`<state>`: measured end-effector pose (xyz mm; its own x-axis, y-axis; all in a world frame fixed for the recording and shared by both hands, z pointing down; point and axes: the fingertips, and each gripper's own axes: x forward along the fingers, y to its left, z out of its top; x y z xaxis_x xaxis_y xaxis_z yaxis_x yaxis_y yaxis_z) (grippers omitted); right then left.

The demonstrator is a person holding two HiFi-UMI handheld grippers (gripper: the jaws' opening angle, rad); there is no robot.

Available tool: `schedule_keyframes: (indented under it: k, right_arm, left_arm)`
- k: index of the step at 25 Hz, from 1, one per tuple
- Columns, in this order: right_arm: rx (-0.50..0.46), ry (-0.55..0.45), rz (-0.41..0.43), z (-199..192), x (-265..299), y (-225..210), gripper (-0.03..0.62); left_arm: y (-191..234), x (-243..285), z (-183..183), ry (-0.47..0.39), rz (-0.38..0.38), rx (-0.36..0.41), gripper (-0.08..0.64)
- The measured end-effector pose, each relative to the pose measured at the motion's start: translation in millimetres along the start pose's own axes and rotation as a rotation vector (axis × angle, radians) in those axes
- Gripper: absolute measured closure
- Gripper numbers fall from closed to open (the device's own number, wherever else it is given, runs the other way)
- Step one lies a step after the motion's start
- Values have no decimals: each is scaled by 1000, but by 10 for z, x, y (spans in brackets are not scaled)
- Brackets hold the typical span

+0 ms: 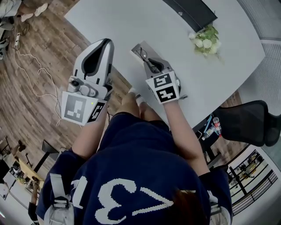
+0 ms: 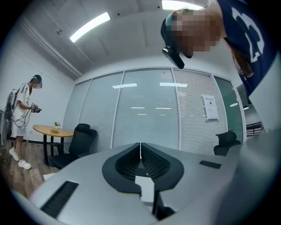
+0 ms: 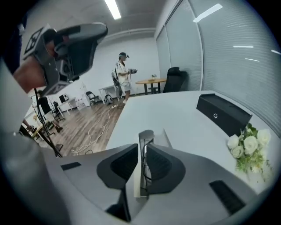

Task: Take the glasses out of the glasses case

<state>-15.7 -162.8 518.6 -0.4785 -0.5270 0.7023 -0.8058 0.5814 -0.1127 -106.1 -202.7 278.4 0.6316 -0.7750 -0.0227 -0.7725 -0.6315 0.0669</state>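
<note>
An open grey glasses case lies near the front edge of the white table, with black-framed glasses inside. My right gripper points down at the case, close over the glasses. In the right gripper view its jaws stand slightly apart; the thin black glasses rim shows in the gap, the case just beyond. I see no pad pressing on it. My left gripper hovers off the table's edge over the wooden floor, left of the case, pointing level, its jaws together and empty.
A black box and a bunch of white flowers sit at the table's far side. A black office chair stands to the right. Cables lie on the floor at left. Another person stands far off by a round table.
</note>
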Motion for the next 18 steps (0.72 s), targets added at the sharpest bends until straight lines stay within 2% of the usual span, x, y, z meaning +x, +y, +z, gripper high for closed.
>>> schedule_keyframes:
  k: [2,6,12,14,18]
  right_arm:
    - [-25,66,-11,-134,192,2,491]
    - [-50,150,-44,-282,368,-58,491]
    - [47,141,-15,-283,395,-64,492]
    - [83,131,-19,-296,379,-115,515]
    - [76,142,2,-330,397,-154,505]
  left_arm:
    - [47,-46,-70,13,10,-7,540]
    - [123,-118,-184,37,28,-20,540]
    - [185,-166,-267,48,35,-34,540]
    - [189,-156,-271,48,34,-38,540]
    - [187,-131,-278,46,30,-41,540]
